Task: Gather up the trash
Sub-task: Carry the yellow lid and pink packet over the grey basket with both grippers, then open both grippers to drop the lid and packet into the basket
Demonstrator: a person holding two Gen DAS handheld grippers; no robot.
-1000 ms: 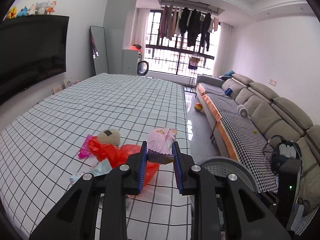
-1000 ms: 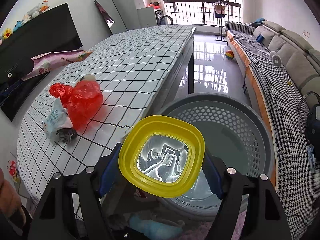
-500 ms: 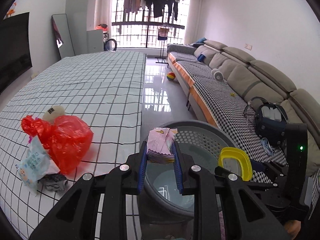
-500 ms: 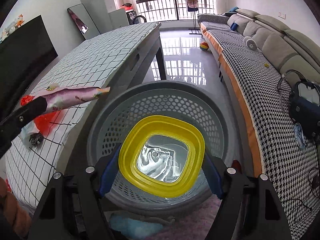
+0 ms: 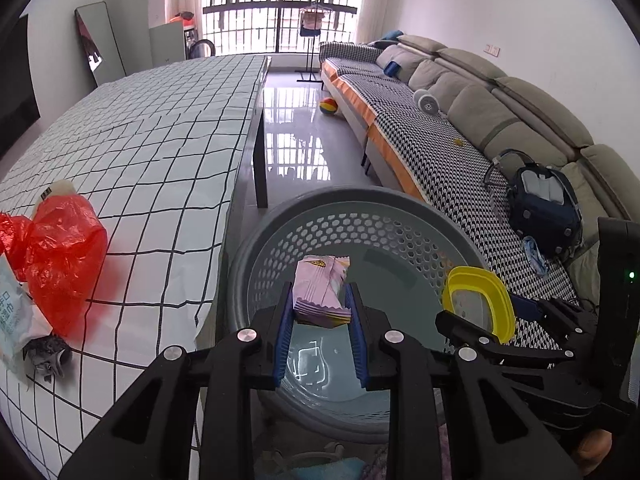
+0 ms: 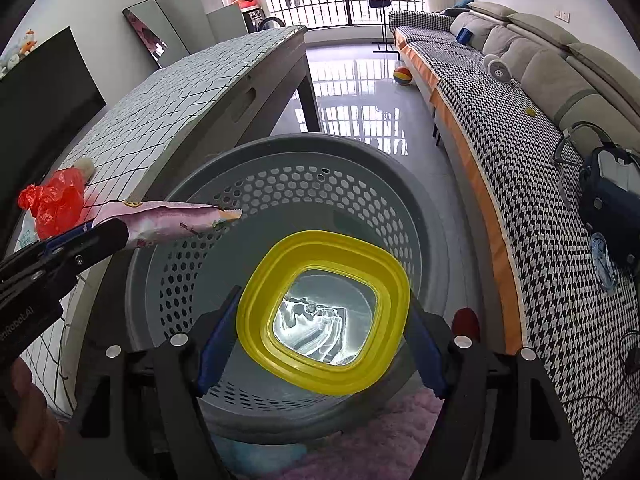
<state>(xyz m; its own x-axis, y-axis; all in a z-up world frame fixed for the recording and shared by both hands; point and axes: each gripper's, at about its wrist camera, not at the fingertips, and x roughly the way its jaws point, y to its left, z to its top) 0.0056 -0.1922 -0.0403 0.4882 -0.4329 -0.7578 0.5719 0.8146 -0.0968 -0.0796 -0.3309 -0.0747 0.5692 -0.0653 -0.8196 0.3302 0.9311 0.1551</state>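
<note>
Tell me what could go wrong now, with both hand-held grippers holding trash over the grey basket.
1. The pink snack wrapper hangs near the table-side rim of the grey perforated basket; being light, it may drift outside when the left hand-held gripper releases it.
2. The yellow-rimmed plastic cup in the right hand-held gripper could bounce out.
3. The two grippers work close together and may collide.

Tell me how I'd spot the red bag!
Look at the big table with the checked cloth. Near its edge beside the grey basket lies a small heap of trash. The red bag is crumpled, shiny plastic, the only bright red thing there.
</note>
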